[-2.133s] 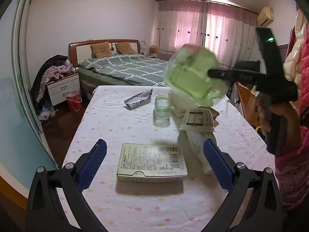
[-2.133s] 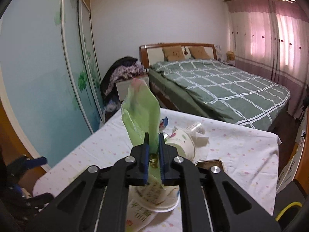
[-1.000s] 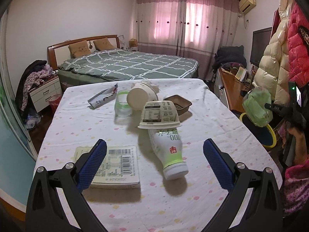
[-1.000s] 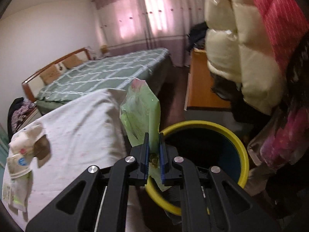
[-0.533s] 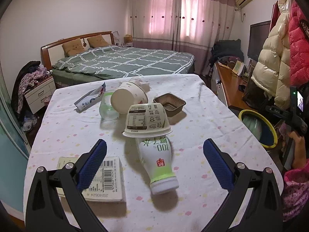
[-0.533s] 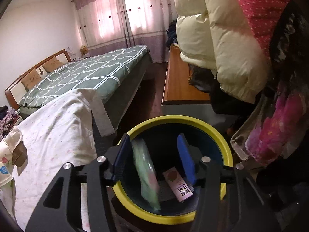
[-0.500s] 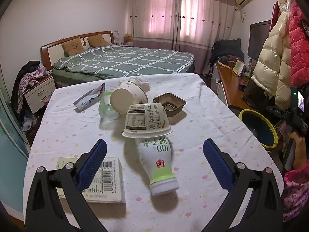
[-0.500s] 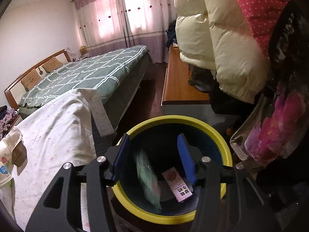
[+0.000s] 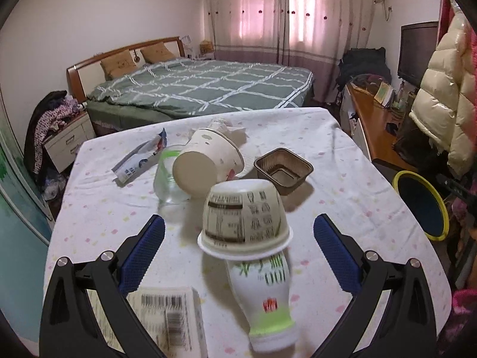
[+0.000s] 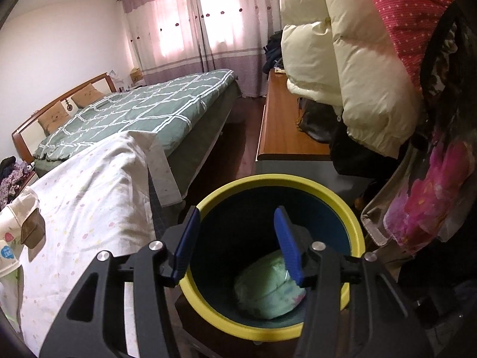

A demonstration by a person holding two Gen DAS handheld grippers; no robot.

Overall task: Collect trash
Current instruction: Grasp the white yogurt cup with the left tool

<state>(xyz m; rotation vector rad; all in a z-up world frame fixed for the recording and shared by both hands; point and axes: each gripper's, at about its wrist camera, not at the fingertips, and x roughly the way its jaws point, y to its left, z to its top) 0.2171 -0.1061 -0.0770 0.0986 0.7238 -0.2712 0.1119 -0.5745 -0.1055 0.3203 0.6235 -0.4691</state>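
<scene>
My left gripper is open and empty above the table. Between its fingers stands an upturned white paper bowl on a white and green bottle that lies on its side. A flat barcode box lies at the lower left. My right gripper is open and empty over a yellow-rimmed trash bin. A green plastic bag lies at the bottom of the bin. The bin also shows in the left wrist view.
Further back on the table are a tipped paper cup, a clear glass, a brown foil tray and a snack wrapper. A wooden bench and hanging coats stand beside the bin. A bed lies behind.
My right gripper carried the green bag from the table to the bin, opened, and the bag dropped to the bottom. My left gripper moved forward and right, over the bowl and bottle.
</scene>
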